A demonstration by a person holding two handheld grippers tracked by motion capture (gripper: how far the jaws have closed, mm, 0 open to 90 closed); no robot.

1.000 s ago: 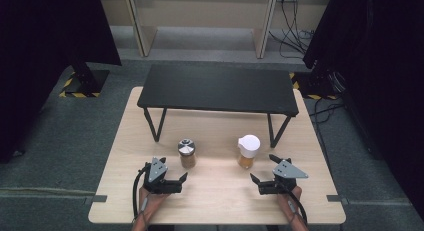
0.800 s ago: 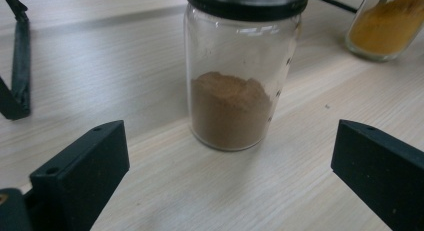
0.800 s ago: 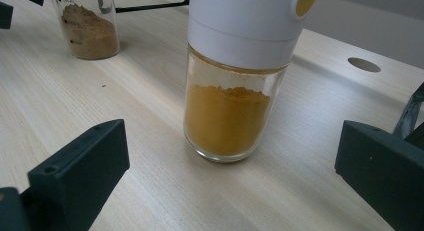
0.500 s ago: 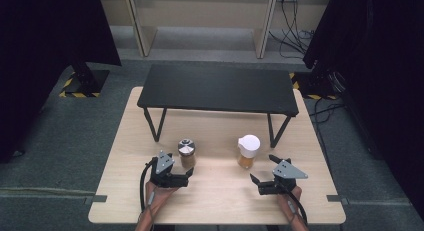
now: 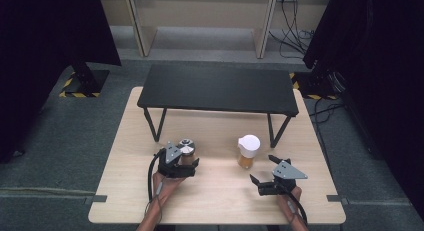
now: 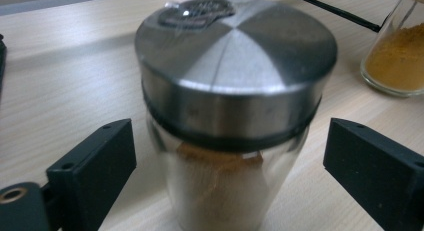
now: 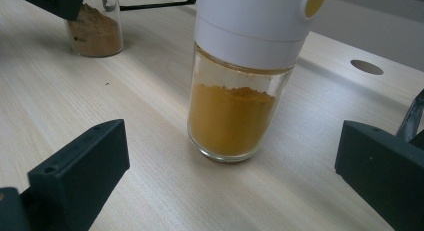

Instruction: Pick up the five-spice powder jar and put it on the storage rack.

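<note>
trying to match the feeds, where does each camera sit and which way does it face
High view: above the person's side, facing forward and down on the pale wooden table; forearms, both claws.
Left gripper view: on the left claw, facing the steel-lidded glass spice jar; black jaws.
Right gripper view: on the right claw, facing the white-capped glass jar of yellow powder.
All views share both jars.

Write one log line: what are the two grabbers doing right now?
left gripper: closing around metal-lidded jar, fingers not touching | right gripper: open, facing white-lidded jar
</note>
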